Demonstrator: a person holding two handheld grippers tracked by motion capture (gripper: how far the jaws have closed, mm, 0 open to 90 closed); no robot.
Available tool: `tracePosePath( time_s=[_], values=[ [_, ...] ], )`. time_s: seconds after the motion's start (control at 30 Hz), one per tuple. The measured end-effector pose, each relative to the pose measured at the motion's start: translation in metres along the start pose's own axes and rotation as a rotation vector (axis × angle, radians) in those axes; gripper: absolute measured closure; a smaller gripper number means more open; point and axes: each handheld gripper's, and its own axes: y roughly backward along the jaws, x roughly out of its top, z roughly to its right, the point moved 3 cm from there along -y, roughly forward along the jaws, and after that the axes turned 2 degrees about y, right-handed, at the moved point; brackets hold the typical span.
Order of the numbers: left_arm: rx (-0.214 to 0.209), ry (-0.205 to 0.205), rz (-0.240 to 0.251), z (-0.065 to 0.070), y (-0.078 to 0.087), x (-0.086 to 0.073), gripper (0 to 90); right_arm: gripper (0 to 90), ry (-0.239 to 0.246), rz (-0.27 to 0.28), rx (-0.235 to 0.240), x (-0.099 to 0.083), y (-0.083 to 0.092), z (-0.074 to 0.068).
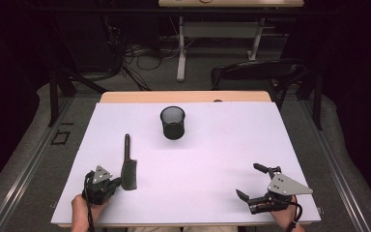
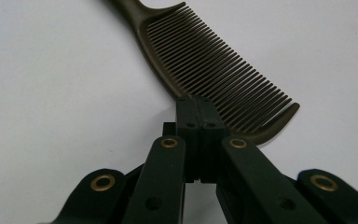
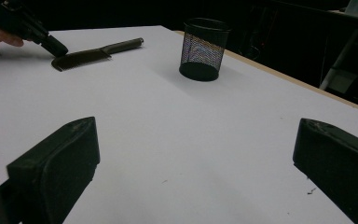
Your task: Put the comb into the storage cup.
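A dark comb [image 1: 128, 170] lies flat on the white table sheet [image 1: 212, 159] at the near left, handle pointing away from me. My left gripper [image 1: 118, 181] is shut, its two jaws pressed together, their tips against the comb's [image 2: 214, 70] spine near its toothed end; nothing sits between them. In the left gripper view the closed tips of the left gripper [image 2: 196, 100] meet the comb's back edge. A black mesh cup [image 1: 173, 123] stands upright at the middle back. At the near right my right gripper [image 1: 248, 180] rests wide open with nothing between its jaws, pointing toward the cup [image 3: 203, 46].
A wooden table edge [image 1: 183, 96] shows beyond the white sheet. Behind the table stand a black chair [image 1: 261, 72] and a desk frame [image 1: 183, 48] with cables on the floor. The right gripper view shows the comb [image 3: 81, 58] with the left gripper [image 3: 56, 46] at its end.
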Motion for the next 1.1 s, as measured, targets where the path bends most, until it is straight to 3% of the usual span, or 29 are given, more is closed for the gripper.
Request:
tracePosePath(
  time_s=[0.5, 0.9, 1.1],
  values=[
    [-0.028, -0.001, 0.026, 0.008, -0.009, 0.006, 90.0, 0.1, 0.001, -0.002, 0.001, 0.000, 0.000, 0.000],
    [-0.036, -0.017, 0.018, 0.014, -0.016, 0.014, 90.0, 0.2, 0.005, -0.002, 0.000, 0.000, -0.001, 0.000],
    [-0.031, -0.048, 0.003, 0.017, -0.020, 0.020, 90.0, 0.2, 0.005, -0.003, 0.001, 0.000, -0.001, 0.000]
  ],
)
